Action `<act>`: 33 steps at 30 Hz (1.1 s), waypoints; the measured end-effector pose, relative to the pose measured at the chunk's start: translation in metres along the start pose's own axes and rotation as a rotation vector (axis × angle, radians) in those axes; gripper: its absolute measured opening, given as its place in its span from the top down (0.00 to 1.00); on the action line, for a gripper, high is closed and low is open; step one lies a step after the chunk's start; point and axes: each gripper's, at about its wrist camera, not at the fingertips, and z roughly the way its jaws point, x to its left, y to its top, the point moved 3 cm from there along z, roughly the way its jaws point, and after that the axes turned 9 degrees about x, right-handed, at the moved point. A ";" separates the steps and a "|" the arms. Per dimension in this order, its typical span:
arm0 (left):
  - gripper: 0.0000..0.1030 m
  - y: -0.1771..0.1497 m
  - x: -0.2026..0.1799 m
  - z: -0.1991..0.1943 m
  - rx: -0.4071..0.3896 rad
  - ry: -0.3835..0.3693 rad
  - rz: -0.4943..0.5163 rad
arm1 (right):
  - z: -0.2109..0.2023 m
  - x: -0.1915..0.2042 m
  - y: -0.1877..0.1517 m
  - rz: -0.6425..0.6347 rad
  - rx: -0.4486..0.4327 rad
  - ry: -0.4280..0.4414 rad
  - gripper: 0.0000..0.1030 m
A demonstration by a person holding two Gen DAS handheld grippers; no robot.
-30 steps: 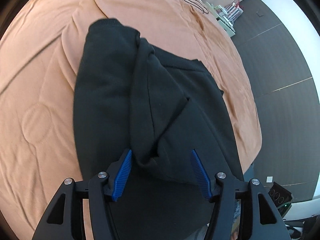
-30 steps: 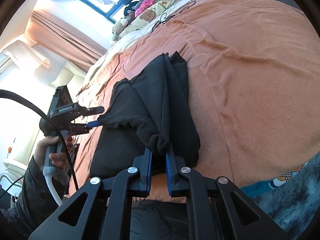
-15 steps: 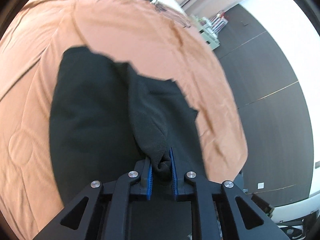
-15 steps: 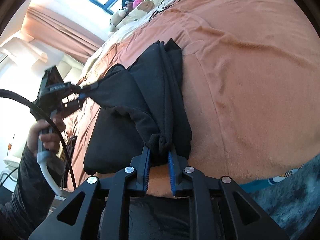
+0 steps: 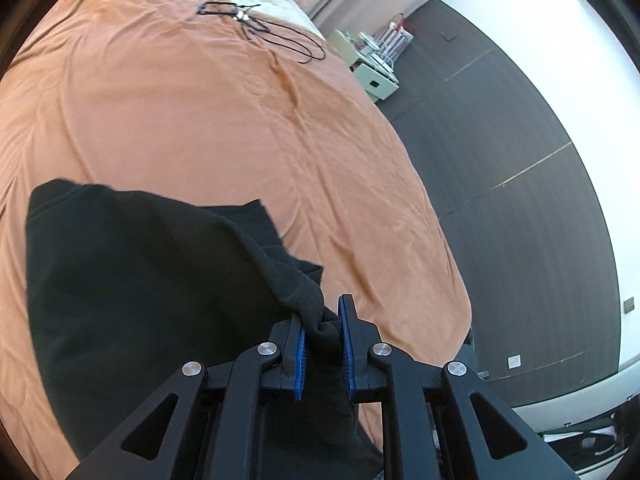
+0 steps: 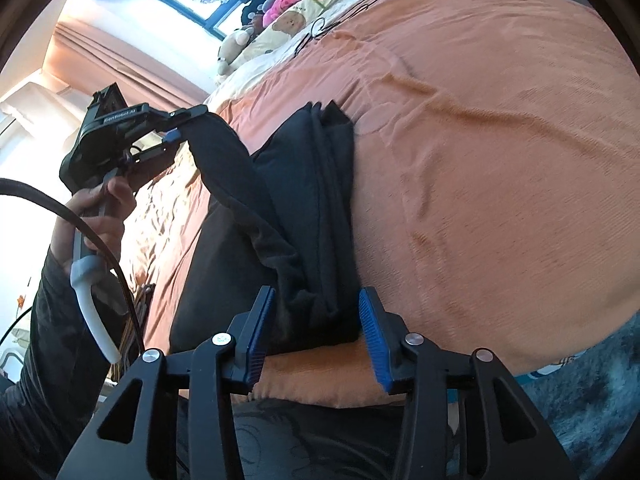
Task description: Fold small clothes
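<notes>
A black knit garment (image 5: 132, 280) lies on the orange bedspread (image 5: 200, 100). My left gripper (image 5: 322, 334) is shut on a bunched ribbed edge of it and holds that part lifted off the bed. In the right wrist view the same left gripper (image 6: 176, 130) is raised at the left, with a flap of the black garment (image 6: 312, 216) hanging from it. My right gripper (image 6: 316, 330) is opening. Its blue pads (image 6: 370, 332) stand apart from the folded near corner, which rests on the orange bedspread (image 6: 500, 180) between them.
A black cord and glasses-like frame (image 5: 256, 28) lie far up the bed. Plush toys and pillows (image 6: 280, 12) sit at the head under a window. A dark floor (image 5: 520, 180) with a small white cabinet (image 5: 372, 76) borders the bed. A person's hand (image 6: 100, 216) grips the left tool's handle.
The left gripper closed on the garment's edge and lifted it up and away. The right gripper, shut on the near corner before, has opened and let the cloth drop onto the bed.
</notes>
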 end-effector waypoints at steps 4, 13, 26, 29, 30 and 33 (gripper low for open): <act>0.81 0.010 -0.011 0.014 0.024 0.010 0.025 | -0.003 -0.003 0.004 -0.001 -0.001 -0.001 0.60; 0.53 -0.001 0.018 0.006 0.012 0.047 0.003 | -0.001 0.002 0.015 -0.041 0.004 0.001 0.60; 0.53 -0.047 0.091 -0.050 -0.041 0.155 -0.117 | 0.027 0.020 0.045 -0.096 0.049 -0.013 0.60; 0.53 -0.061 0.106 -0.059 -0.042 0.176 -0.148 | 0.035 0.025 0.049 -0.103 0.069 -0.038 0.60; 0.53 -0.063 0.109 -0.061 -0.040 0.182 -0.155 | 0.037 0.026 0.051 -0.105 0.080 -0.047 0.60; 0.53 -0.082 0.124 -0.067 -0.039 0.190 -0.190 | 0.045 0.028 0.053 -0.103 0.114 -0.049 0.56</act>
